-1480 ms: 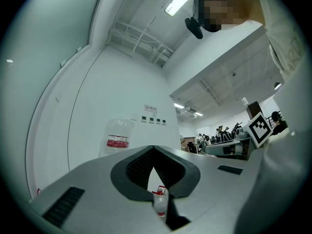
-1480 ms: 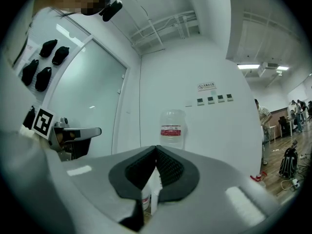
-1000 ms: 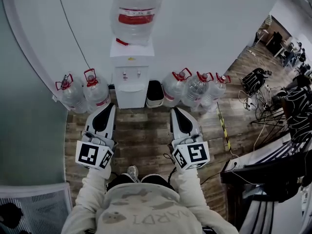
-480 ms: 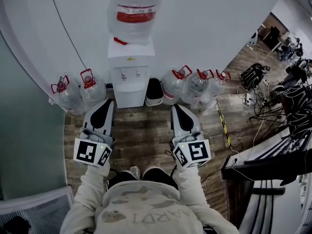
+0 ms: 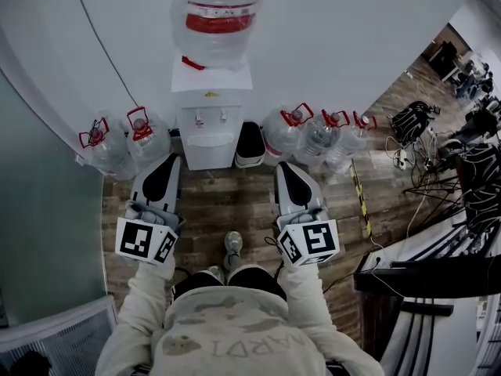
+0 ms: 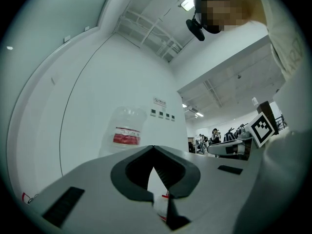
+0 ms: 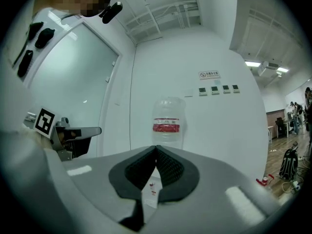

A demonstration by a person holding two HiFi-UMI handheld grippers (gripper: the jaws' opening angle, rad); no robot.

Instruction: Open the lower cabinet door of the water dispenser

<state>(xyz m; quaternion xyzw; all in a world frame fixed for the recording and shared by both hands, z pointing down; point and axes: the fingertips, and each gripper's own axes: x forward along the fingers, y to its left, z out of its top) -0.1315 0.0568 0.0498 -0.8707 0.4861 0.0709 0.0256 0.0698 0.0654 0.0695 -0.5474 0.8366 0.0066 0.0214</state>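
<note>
A person stands on a wood-plank floor (image 5: 235,202) facing a boxy white water dispenser (image 5: 210,120) set against a smooth white wall (image 5: 337,45), a clear ribbed plastic bottle (image 5: 219,14) with a red label band upturned on top. The dispenser's lower cabinet door (image 5: 211,157) – a flat white panel below the two taps – sits at the far end of the floor, between the two tools and well ahead of both.

The left gripper (image 5: 167,164) and the right gripper (image 5: 284,169) are held level and side by side, each a grey wedge-shaped shell with black textured pads. In both gripper views the jaws are clenched tip to tip – nothing caught between them.

Rounded clear jugs with red handles (image 5: 125,143) cluster left of the dispenser, with more jugs (image 5: 313,141) on its right. A black-topped bin (image 5: 249,147) stands just right of the dispenser.
</note>
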